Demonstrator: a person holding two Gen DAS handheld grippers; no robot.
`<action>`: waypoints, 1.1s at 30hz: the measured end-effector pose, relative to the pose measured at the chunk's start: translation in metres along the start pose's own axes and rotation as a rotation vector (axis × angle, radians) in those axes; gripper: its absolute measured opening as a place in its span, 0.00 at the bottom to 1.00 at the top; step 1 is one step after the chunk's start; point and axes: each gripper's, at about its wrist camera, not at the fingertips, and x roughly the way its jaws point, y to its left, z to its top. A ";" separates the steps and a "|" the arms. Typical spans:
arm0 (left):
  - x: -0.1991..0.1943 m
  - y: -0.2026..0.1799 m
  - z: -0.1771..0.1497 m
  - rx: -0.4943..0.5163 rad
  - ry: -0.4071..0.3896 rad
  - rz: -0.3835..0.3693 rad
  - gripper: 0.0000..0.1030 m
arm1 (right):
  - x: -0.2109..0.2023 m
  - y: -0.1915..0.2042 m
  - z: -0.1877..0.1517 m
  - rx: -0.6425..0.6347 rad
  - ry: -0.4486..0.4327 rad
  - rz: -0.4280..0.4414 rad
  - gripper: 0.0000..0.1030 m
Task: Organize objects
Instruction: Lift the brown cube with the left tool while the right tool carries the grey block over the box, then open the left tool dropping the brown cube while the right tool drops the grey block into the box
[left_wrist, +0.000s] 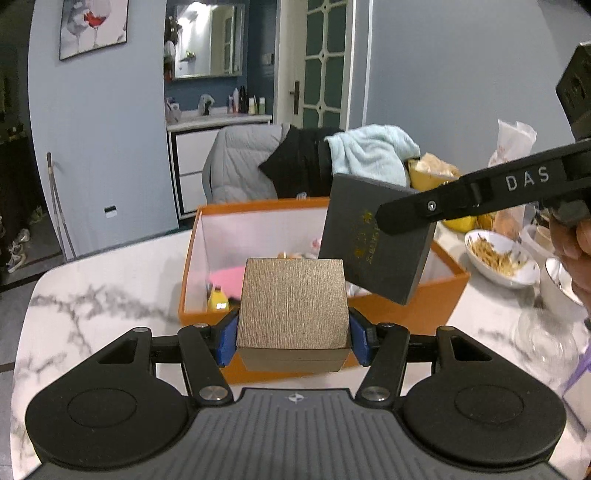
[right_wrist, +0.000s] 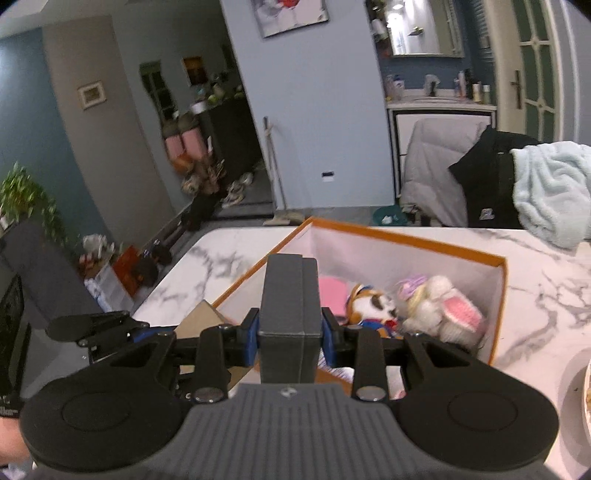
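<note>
1. My left gripper (left_wrist: 293, 341) is clamped on a tan textured box (left_wrist: 293, 310), with the blue pads (left_wrist: 229, 338) pressing its two sides. The box sits level between them, above the near wall of the orange storage box (left_wrist: 428, 314).
2. My right gripper (right_wrist: 290, 338) is closed narrow on a dark grey flat box (right_wrist: 290, 306), gripped across its thin sides and standing on edge. In the left wrist view that same box hangs tilted over the orange box's right half, gold lettering on its face, and one black finger (left_wrist: 410, 212) lies across it.
3. The orange storage box is open, white inside, and stands on the marble table (left_wrist: 103, 291) near its far edge.
4. Inside it I see a pink flat item (right_wrist: 332, 290) toward the left, a cartoon duck toy (right_wrist: 373, 308) in the middle and a white plush rabbit (right_wrist: 439, 308) against the right wall. A small yellow bottle (left_wrist: 218, 299) stands in the near left corner.
5. To the right of the box on the table are a white bowl of scraps (left_wrist: 498, 260) and a clear glass (left_wrist: 543, 339).
6. Beyond the table's far edge, a chair carries a grey jacket (left_wrist: 240, 162), a black garment (left_wrist: 299, 162) and a pale blue towel (left_wrist: 373, 151).
</note>
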 end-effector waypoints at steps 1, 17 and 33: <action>0.002 -0.002 0.003 -0.005 -0.009 0.000 0.66 | 0.000 -0.002 0.001 0.013 -0.011 -0.006 0.34; 0.051 -0.001 0.022 -0.085 -0.087 0.092 0.66 | 0.018 -0.068 -0.008 0.253 -0.082 -0.148 0.34; 0.083 0.004 0.014 -0.104 -0.017 0.118 0.66 | 0.050 -0.076 -0.028 0.253 -0.005 -0.131 0.34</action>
